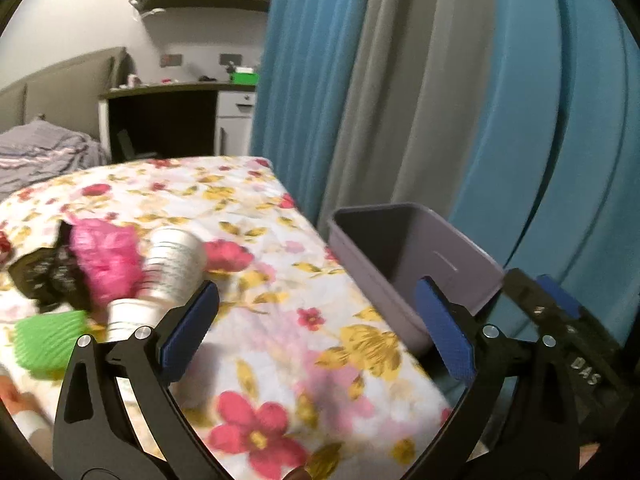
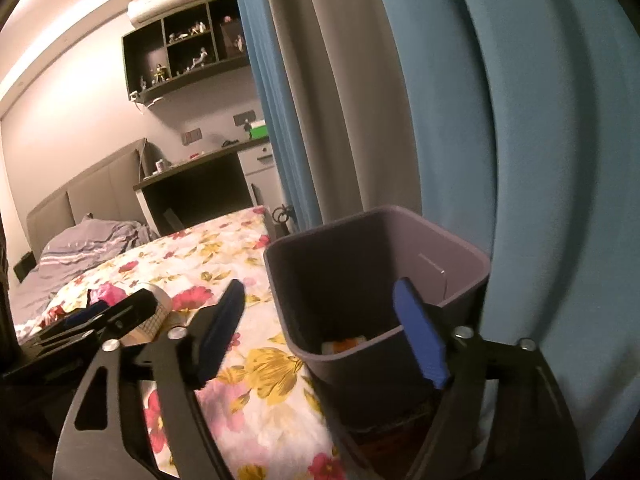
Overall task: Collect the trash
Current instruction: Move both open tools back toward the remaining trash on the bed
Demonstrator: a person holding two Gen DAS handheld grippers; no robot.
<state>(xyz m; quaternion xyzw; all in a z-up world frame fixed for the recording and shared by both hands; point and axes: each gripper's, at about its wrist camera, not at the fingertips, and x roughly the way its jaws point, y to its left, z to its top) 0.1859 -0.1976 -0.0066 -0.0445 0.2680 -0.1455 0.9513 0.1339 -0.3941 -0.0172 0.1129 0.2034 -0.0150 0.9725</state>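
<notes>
A grey-purple bin [image 1: 416, 264] stands beside the floral table's right edge; it also shows in the right wrist view [image 2: 376, 288], with an orange-and-white scrap [image 2: 345, 345] at its bottom. Trash lies on the floral cloth at the left: stacked paper cups [image 1: 168, 276], a pink wrapper [image 1: 106, 256], a black wrapper [image 1: 44, 276] and a green crinkled piece [image 1: 46, 340]. My left gripper [image 1: 316, 332] is open and empty above the cloth, right of the trash. My right gripper [image 2: 320, 332] is open and empty over the bin's near rim.
The floral-covered table [image 1: 280, 360] runs from front to back. Blue and grey curtains [image 1: 440, 100] hang behind the bin. A bed with grey bedding [image 2: 84, 248], a dark desk [image 1: 168, 120] and wall shelves [image 2: 180, 48] stand beyond.
</notes>
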